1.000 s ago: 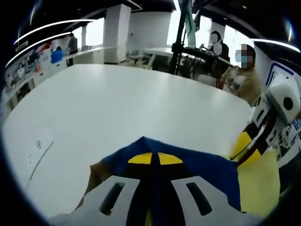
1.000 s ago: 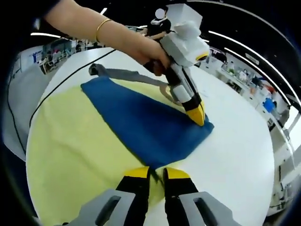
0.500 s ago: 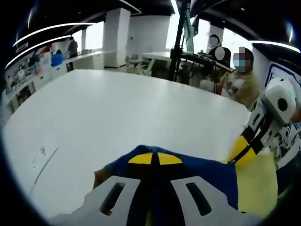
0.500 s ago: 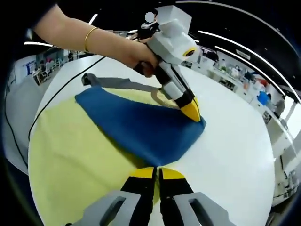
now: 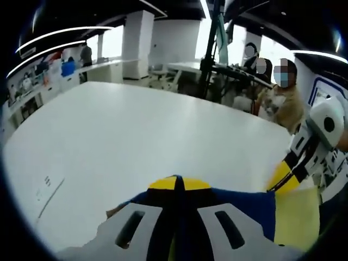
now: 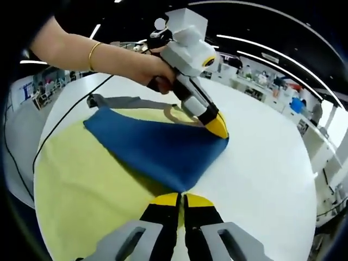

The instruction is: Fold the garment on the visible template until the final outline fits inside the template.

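Observation:
A blue flap [image 6: 157, 147] of the garment lies folded over a broad yellow cloth [image 6: 81, 179] on the white table [image 6: 266, 157]. My right gripper [image 6: 179, 199] is shut on the near edge where blue meets yellow. A hand with a gold bracelet holds my left gripper [image 6: 217, 128], which is shut on the flap's far corner. In the left gripper view, my left gripper [image 5: 176, 184] pinches blue cloth [image 5: 244, 209], and the right gripper [image 5: 283, 175] comes in from the right beside yellow cloth [image 5: 296, 217].
A grey-brown strip [image 6: 125, 101] lies at the far edge of the cloth. A thin black line [image 6: 68, 115] runs along the table beside it. Several people [image 5: 283, 92] and a dark stand [image 5: 209, 54] are past the table's far side.
Both grippers have stayed shut on the cloth. The left gripper and the blue corner have shifted a little back over the yellow cloth. Less blue shows ahead of the left tips.

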A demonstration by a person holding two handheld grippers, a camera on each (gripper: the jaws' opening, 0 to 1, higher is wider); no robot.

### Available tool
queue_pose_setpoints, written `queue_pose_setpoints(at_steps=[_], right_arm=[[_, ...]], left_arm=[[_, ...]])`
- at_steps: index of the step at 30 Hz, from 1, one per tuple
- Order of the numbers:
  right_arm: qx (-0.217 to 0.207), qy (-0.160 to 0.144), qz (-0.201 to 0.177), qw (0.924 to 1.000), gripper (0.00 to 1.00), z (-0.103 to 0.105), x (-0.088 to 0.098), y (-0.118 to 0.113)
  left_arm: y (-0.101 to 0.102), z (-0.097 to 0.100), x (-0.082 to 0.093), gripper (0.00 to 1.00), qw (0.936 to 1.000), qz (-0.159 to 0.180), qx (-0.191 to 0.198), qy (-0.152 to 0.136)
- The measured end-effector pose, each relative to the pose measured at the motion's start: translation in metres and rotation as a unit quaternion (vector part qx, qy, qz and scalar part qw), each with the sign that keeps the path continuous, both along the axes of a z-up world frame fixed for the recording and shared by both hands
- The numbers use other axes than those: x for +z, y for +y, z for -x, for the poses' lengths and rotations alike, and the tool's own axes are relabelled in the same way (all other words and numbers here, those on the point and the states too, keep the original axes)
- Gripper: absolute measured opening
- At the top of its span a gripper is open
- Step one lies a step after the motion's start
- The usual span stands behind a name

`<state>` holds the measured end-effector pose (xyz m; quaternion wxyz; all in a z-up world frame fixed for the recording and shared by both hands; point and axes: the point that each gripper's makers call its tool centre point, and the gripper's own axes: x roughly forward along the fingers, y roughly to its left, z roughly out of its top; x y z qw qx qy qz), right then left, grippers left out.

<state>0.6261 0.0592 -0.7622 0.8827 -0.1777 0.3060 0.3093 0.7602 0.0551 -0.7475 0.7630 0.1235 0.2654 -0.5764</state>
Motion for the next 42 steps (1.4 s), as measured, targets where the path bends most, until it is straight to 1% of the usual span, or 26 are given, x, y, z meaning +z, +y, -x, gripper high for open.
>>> queue_pose_setpoints(at_steps=[6,8,11,13,18,20,22,25,27,30,34,36,38,39,42], right_arm=[[-0.004,0.004,0.007,1.0000,0.00,0.000,-0.001,-0.008],[-0.005,0.007,0.015,0.9998,0.00,0.001,-0.004,-0.010],[-0.012,0.015,0.022,0.9996,0.00,0.001,-0.010,-0.014],[-0.011,0.021,0.038,0.9990,0.00,0.002,-0.016,-0.017],[-0.016,0.032,0.034,0.9988,0.00,0.002,-0.023,-0.019],[-0.017,0.035,0.031,0.9987,0.00,0.003,-0.023,-0.018],[-0.014,0.033,0.033,0.9988,0.00,0.003,-0.024,-0.018],[-0.009,0.032,0.034,0.9989,0.00,0.003,-0.024,-0.017],[-0.018,0.039,0.024,0.9988,0.00,0.003,-0.023,-0.018],[-0.028,0.043,0.008,0.9986,0.06,0.004,-0.020,-0.020],[-0.039,0.051,-0.015,0.9978,0.24,0.006,-0.017,-0.020],[-0.043,0.052,-0.030,0.9973,0.30,0.006,-0.013,-0.018],[-0.049,0.053,-0.046,0.9963,0.38,0.006,-0.008,-0.016],[-0.054,0.053,-0.064,0.9951,0.42,0.005,-0.004,-0.014],[-0.060,0.054,-0.094,0.9923,0.52,0.005,0.006,-0.011]], left_arm=[[-0.010,-0.003,-0.006,0.00,1.0000,-0.005,0.005,-0.001],[-0.014,-0.004,-0.008,0.00,0.9999,-0.006,0.010,0.008],[-0.017,-0.006,-0.012,0.00,0.9997,-0.011,0.021,0.010],[-0.020,-0.006,-0.014,0.00,0.9997,-0.009,0.022,0.012],[-0.024,-0.009,-0.018,0.00,0.9996,-0.018,0.023,-0.003],[-0.025,-0.013,-0.015,0.00,0.9995,-0.010,0.027,-0.015],[-0.023,-0.019,-0.011,0.00,0.9989,-0.009,0.038,-0.025],[-0.024,-0.022,-0.001,0.00,0.9987,0.006,0.042,-0.029],[-0.023,-0.021,0.005,0.01,0.9986,0.013,0.040,-0.031],[-0.021,-0.019,0.013,0.14,0.9983,0.021,0.036,-0.040],[-0.018,-0.018,0.021,0.27,0.9978,0.028,0.037,-0.047],[-0.015,-0.018,0.027,0.36,0.9973,0.031,0.041,-0.053],[-0.011,-0.018,0.035,0.45,0.9967,0.040,0.047,-0.053],[-0.008,-0.018,0.040,0.49,0.9961,0.047,0.052,-0.053],[0.000,-0.018,0.054,0.62,0.9947,0.060,0.059,-0.060]])
